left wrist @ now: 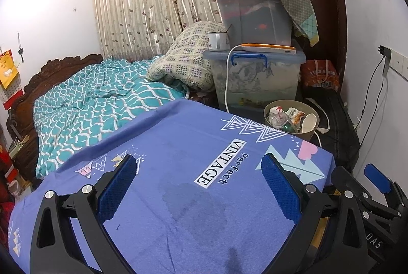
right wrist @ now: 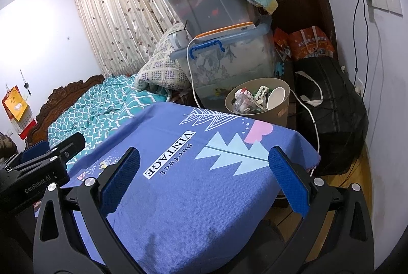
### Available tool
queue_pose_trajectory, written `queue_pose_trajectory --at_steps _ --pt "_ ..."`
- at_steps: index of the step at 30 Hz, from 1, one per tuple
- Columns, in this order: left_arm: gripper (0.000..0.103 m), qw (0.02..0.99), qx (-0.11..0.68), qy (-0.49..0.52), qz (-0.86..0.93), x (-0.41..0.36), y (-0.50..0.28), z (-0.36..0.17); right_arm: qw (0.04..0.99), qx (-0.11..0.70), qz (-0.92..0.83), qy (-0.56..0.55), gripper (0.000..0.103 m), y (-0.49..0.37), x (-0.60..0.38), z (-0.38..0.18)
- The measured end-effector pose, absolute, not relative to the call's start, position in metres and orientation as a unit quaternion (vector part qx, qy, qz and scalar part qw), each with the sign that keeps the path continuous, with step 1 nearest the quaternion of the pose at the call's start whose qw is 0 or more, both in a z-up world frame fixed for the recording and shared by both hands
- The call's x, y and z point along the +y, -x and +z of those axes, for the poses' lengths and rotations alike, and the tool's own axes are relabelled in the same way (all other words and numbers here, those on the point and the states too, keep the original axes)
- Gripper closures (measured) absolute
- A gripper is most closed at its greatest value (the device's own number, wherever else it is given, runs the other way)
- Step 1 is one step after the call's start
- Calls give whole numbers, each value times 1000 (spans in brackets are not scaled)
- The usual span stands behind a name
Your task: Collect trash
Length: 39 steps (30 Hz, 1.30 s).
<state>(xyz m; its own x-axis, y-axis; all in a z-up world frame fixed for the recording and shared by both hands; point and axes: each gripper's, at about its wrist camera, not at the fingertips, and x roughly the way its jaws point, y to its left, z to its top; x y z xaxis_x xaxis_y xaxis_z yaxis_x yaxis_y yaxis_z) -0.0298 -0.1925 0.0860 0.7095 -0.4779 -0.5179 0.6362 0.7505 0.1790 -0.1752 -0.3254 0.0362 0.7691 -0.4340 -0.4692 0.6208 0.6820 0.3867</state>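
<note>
A tan trash bin (left wrist: pixel 309 135) stands past the far edge of a table with a purple cloth (left wrist: pixel 178 146). It holds wrappers, a clear plastic piece and a white paper cup (left wrist: pixel 309 123). The bin also shows in the right wrist view (right wrist: pixel 279 108). My left gripper (left wrist: pixel 200 187) is open and empty above the cloth. My right gripper (right wrist: pixel 205 179) is open and empty above the cloth's right part. No loose trash shows on the cloth. The right gripper shows at the left wrist view's right edge (left wrist: pixel 377 182).
Stacked plastic storage boxes (left wrist: pixel 255 70) with a mug (left wrist: pixel 216 40) stand behind the bin. A white cable (left wrist: pixel 227 85) hangs down them. A bed with a teal quilt (left wrist: pixel 97 105) lies left. A black bag (right wrist: pixel 331 118) and orange bag (right wrist: pixel 311 44) sit right by the wall.
</note>
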Motion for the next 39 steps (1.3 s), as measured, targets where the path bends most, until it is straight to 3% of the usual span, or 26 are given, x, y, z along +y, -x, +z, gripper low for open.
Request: queue_pose_trajectory --at_steps 39 --pt "9 906 232 -180 -306 -192 24 81 899 174 -293 -274 3 175 -326 31"
